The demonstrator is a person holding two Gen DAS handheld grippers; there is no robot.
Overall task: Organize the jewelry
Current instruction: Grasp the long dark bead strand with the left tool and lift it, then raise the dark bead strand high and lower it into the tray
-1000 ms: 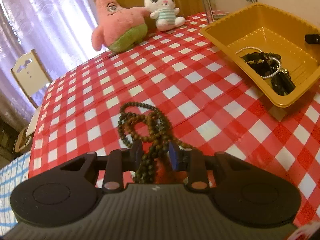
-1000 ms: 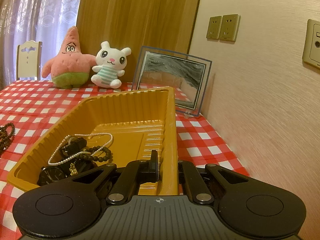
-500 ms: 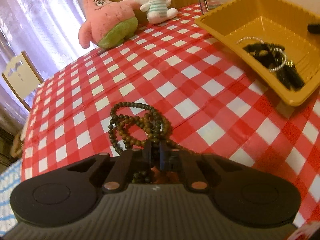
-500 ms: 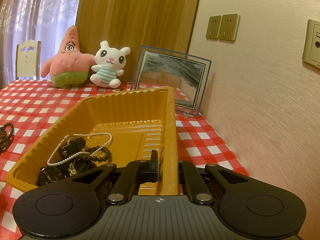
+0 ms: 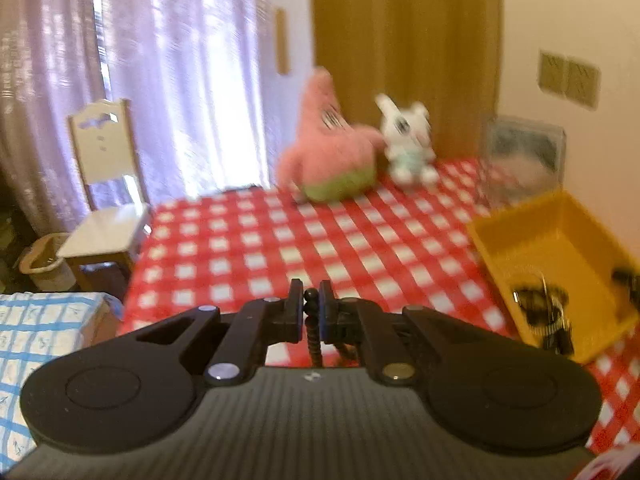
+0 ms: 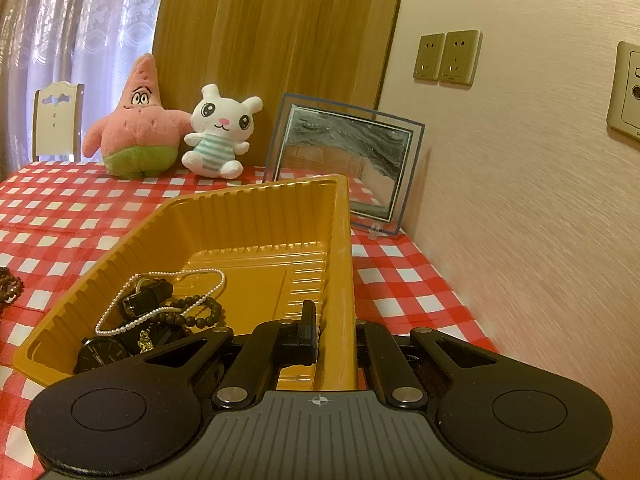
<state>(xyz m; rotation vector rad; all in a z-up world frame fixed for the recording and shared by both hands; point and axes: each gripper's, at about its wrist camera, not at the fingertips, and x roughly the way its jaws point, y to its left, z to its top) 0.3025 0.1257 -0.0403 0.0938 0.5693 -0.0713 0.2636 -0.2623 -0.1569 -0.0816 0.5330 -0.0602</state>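
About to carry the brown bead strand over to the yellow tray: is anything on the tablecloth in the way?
Nothing visible. Only bare checked tablecloth lies between the left tool, shut on the bead strand, and the yellow tray; the plush toys sit behind.

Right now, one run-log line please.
left claw: shut on bead necklace | right claw: shut on yellow tray rim

Dark wooden bead necklace [image 5: 311,322] and yellow ribbed plastic tray [image 6: 256,236]

The bead string hangs pinched, lifted off the checked cloth — the tray sits on the table holding a white pearl strand [image 6: 160,300], a dark bead bracelet [image 6: 198,312] and a black watch [image 6: 102,352].
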